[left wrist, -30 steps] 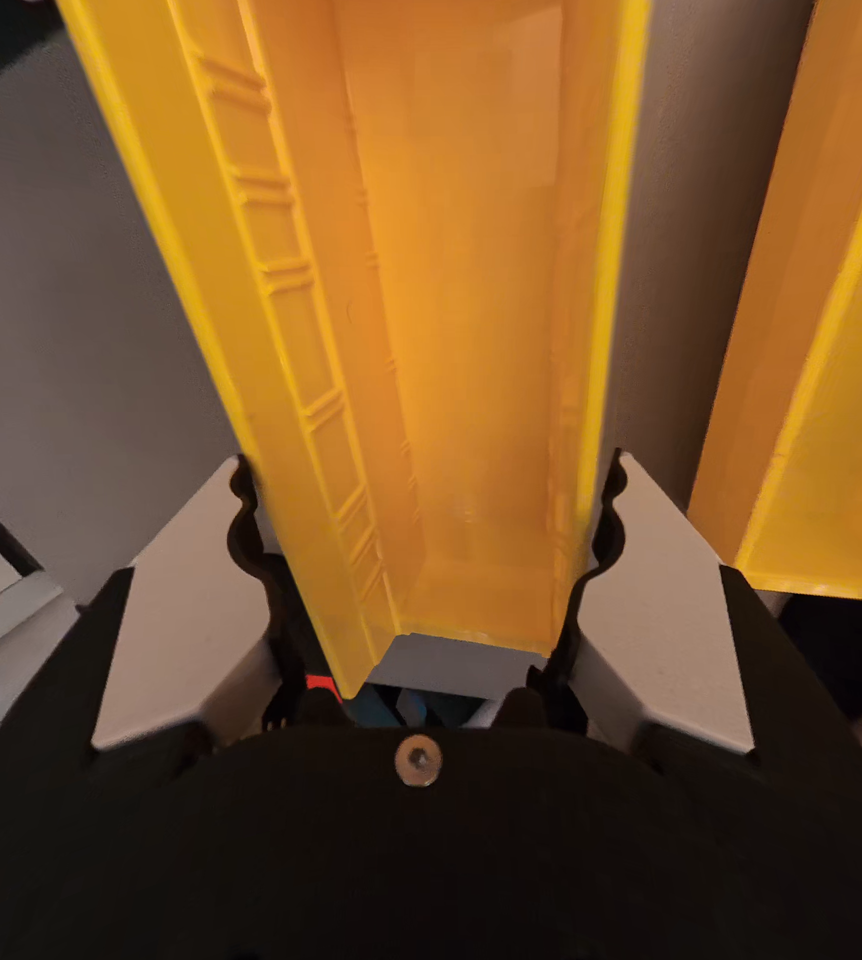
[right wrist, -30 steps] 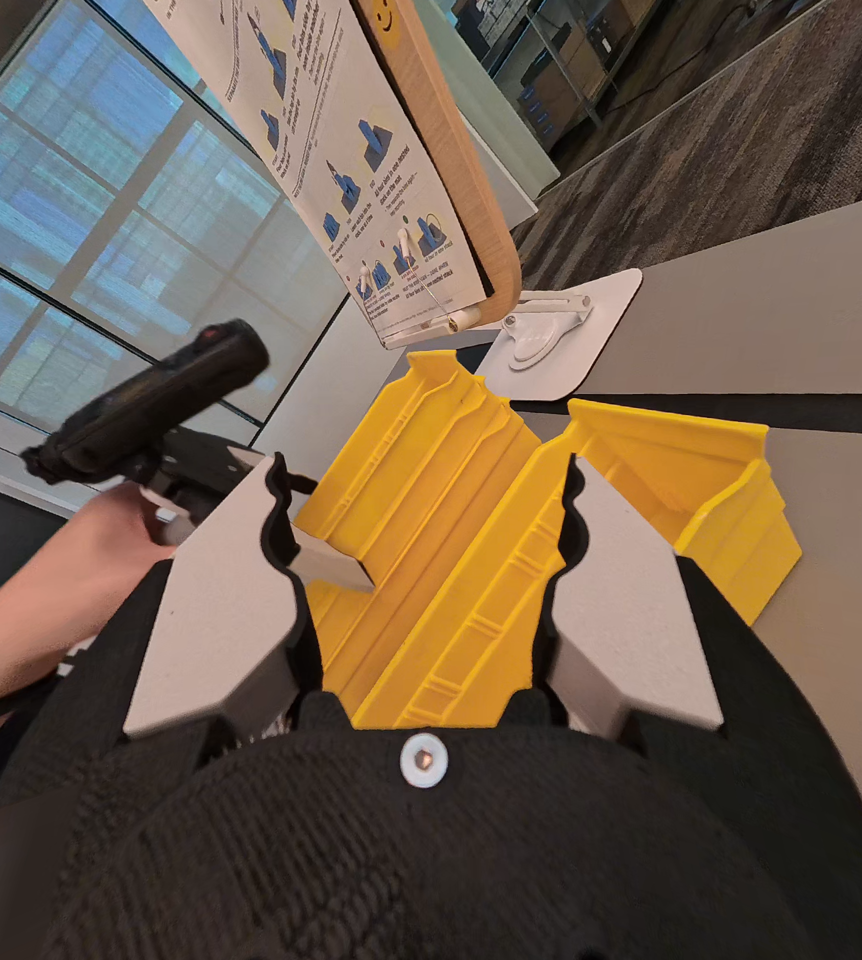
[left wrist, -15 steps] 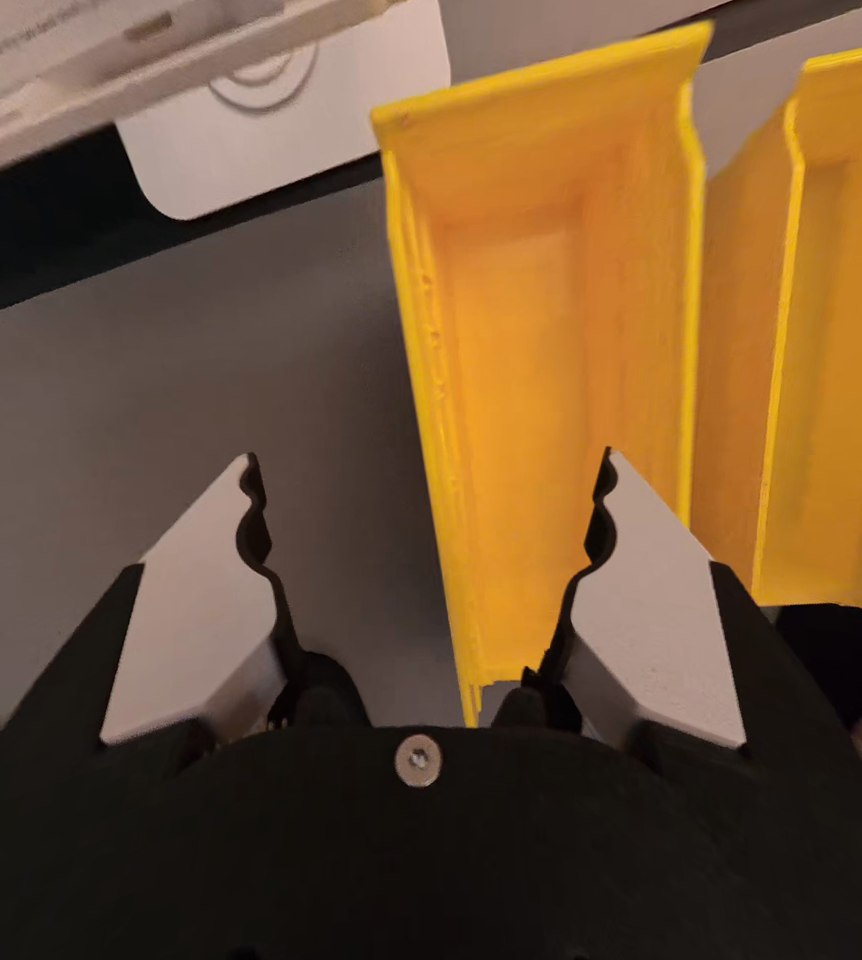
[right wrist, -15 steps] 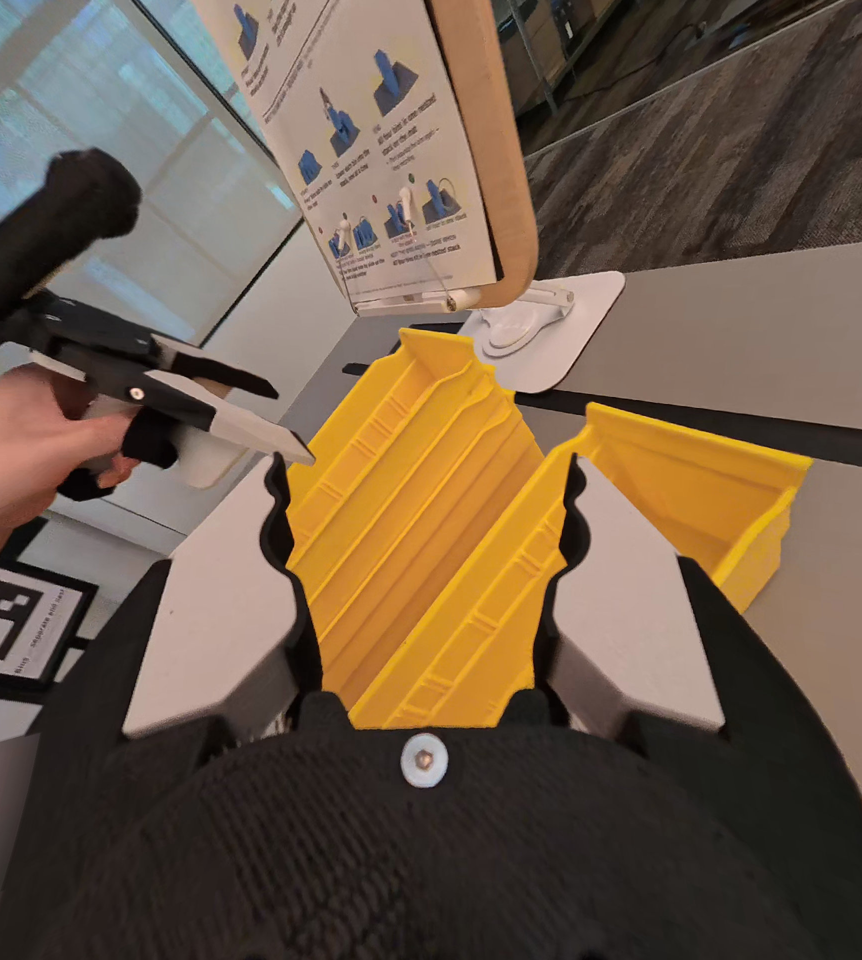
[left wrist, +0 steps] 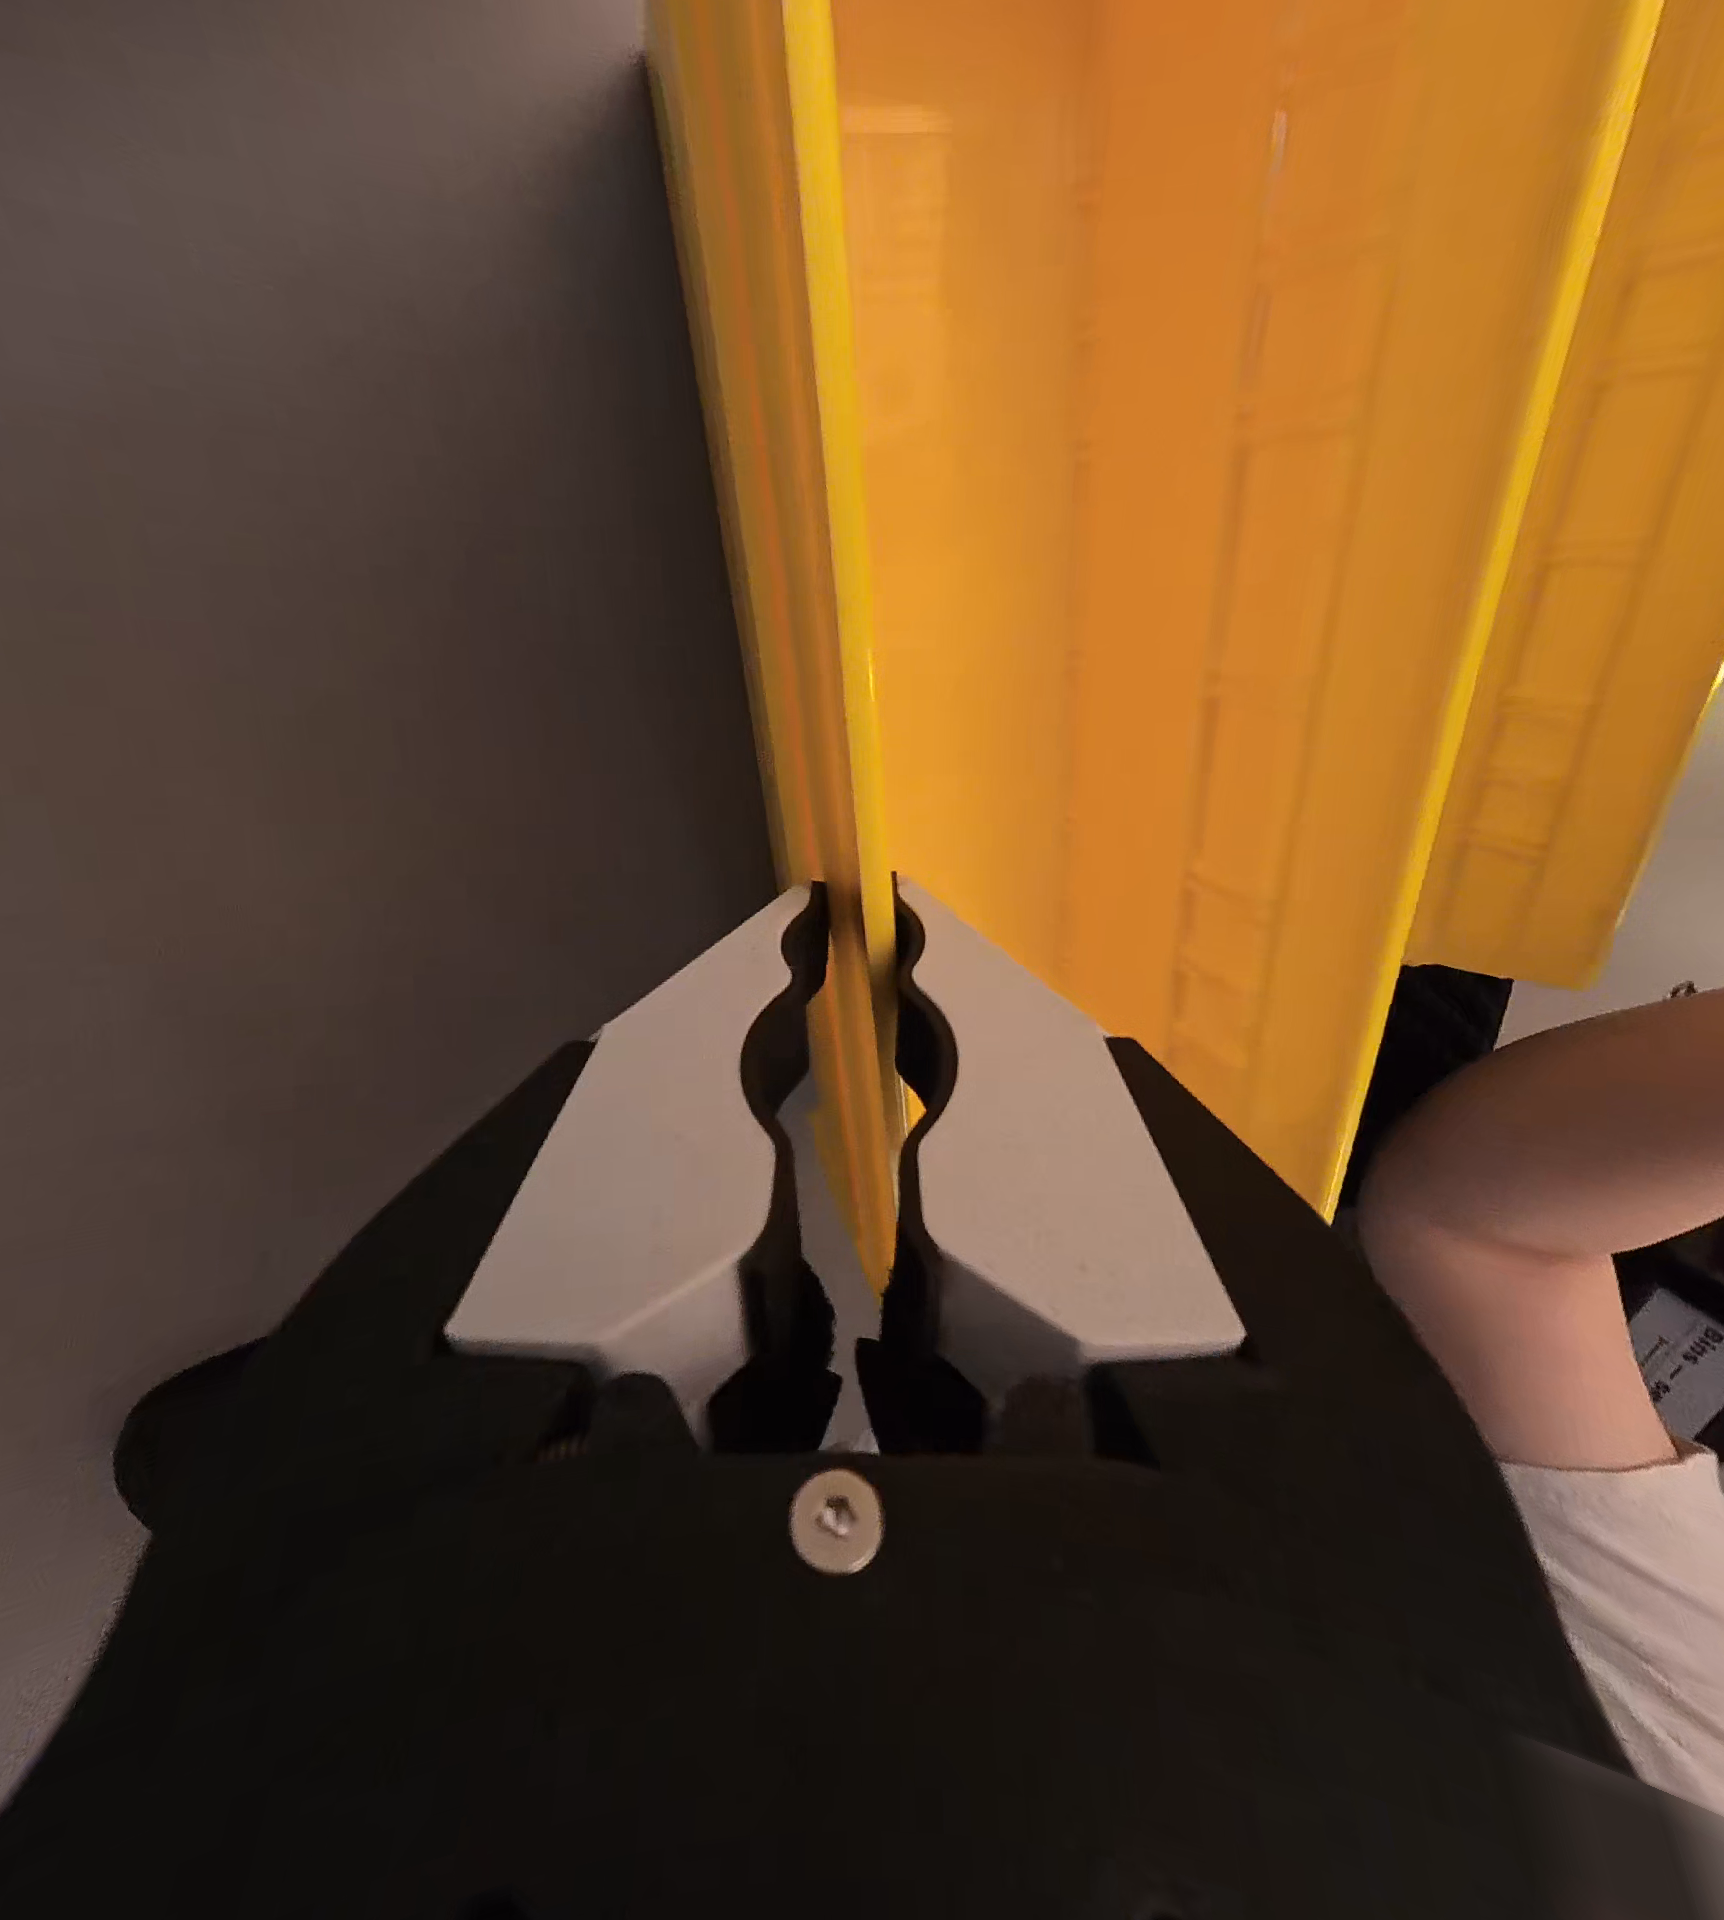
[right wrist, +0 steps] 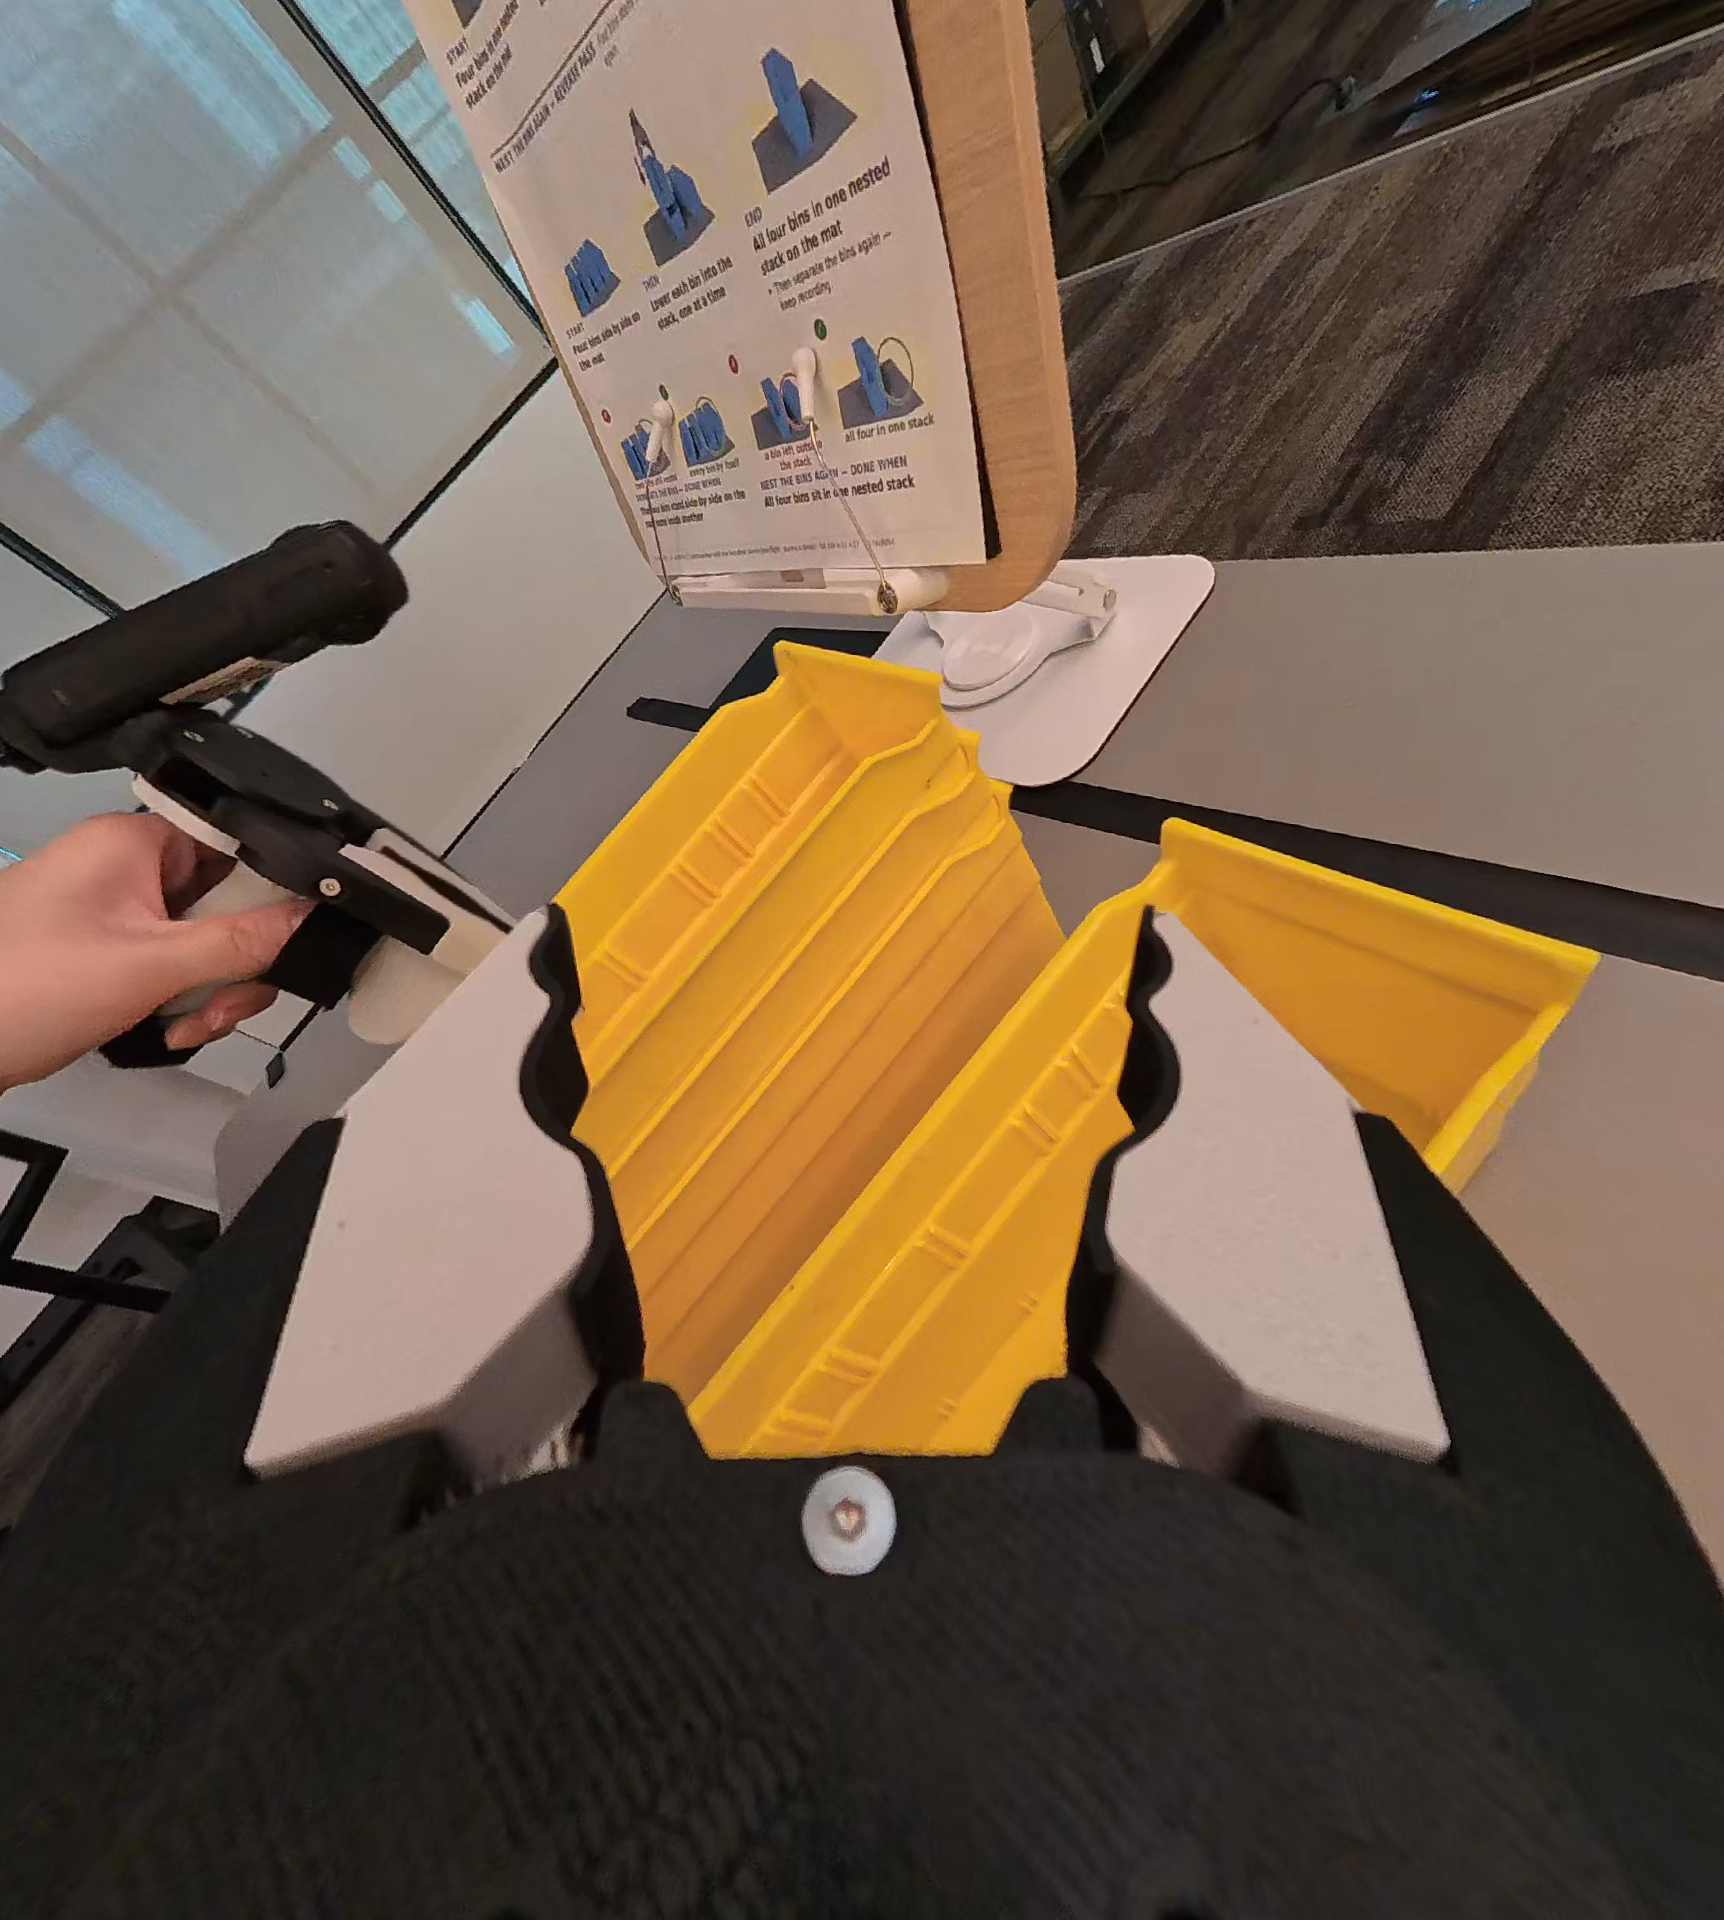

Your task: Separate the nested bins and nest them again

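Left wrist view showed the left gripper (left wrist: 858,935) pinching the thin side wall (left wrist: 842,623) of a yellow bin (left wrist: 1097,520), both pads pressed against the rim. That bin stood on the grey table (left wrist: 266,520), with another yellow bin (left wrist: 1616,623) just beside it on the right.

In the right wrist view the right gripper (right wrist: 847,966) was spread wide around the near end of a yellow bin (right wrist: 941,1195); whether its pads pressed the walls could not be told. Left of it stood a stack of nested bins (right wrist: 816,883), with a gap between the two.

Judging by this, a nesting or separating step was in hand, with each claw on a bin. The next move would probably call for lifting one bin straight up, keeping it level so its ribbed walls do not bind.

Behind the bins stood an instruction sheet (right wrist: 754,291) on a wooden board with a white base (right wrist: 1128,665), close enough to hamper a lift swung backward. The person's hand (right wrist: 58,956) held the left gripper at the stack's left side.
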### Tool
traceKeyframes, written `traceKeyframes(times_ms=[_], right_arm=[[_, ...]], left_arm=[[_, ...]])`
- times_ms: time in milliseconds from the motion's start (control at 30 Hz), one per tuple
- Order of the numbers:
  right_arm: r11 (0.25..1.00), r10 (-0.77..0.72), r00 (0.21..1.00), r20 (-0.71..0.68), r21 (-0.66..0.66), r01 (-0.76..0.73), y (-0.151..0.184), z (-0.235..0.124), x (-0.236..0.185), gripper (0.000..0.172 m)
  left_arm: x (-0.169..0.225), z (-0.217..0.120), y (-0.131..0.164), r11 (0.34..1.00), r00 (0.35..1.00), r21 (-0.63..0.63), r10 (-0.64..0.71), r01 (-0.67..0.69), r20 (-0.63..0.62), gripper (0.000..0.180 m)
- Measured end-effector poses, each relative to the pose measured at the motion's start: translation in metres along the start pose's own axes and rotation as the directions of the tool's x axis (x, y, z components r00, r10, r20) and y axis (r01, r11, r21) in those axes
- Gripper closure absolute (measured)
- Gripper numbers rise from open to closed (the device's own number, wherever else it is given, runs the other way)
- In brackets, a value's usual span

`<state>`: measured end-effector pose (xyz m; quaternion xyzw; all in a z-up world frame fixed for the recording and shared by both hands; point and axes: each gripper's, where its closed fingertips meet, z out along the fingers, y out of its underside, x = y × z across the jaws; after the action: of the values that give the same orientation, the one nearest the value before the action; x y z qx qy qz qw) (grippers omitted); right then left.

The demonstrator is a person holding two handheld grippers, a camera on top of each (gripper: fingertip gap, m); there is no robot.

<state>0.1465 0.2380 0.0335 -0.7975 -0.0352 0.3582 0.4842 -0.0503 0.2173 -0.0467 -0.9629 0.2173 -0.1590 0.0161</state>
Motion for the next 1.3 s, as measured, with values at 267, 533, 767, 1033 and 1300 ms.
traceKeyframes(times_ms=[267,533,767,1033,1300], right_arm=[[0.999,-0.012,1.000,-0.011,-0.033,0.011,0.007,0.006,0.000,0.065],[0.996,-0.066,0.990,-0.128,-0.062,0.058,0.009,0.007,0.014,0.065],[0.936,-0.137,0.914,-0.382,-0.352,-0.006,0.054,-0.011,0.028,0.051],[0.890,-0.174,0.830,-0.530,-0.445,-0.098,0.086,-0.022,0.025,0.038],[0.848,-0.148,0.717,-0.681,-0.461,-0.263,0.123,-0.012,0.037,0.037]], left_arm=[[-0.001,-0.001,0.018,0.999,0.995,-0.036,0.035,-0.032,0.095,0.173],[-0.005,-0.032,-0.006,0.943,0.964,0.200,0.252,-0.265,0.087,0.139],[0.027,-0.139,-0.030,0.375,0.882,0.872,0.455,-0.316,0.124,0.139],[0.023,-0.214,-0.015,0.100,0.763,0.995,0.641,0.026,-0.084,0.120],[-0.010,-0.234,-0.006,0.074,0.766,0.997,0.641,0.000,-0.048,0.133]])
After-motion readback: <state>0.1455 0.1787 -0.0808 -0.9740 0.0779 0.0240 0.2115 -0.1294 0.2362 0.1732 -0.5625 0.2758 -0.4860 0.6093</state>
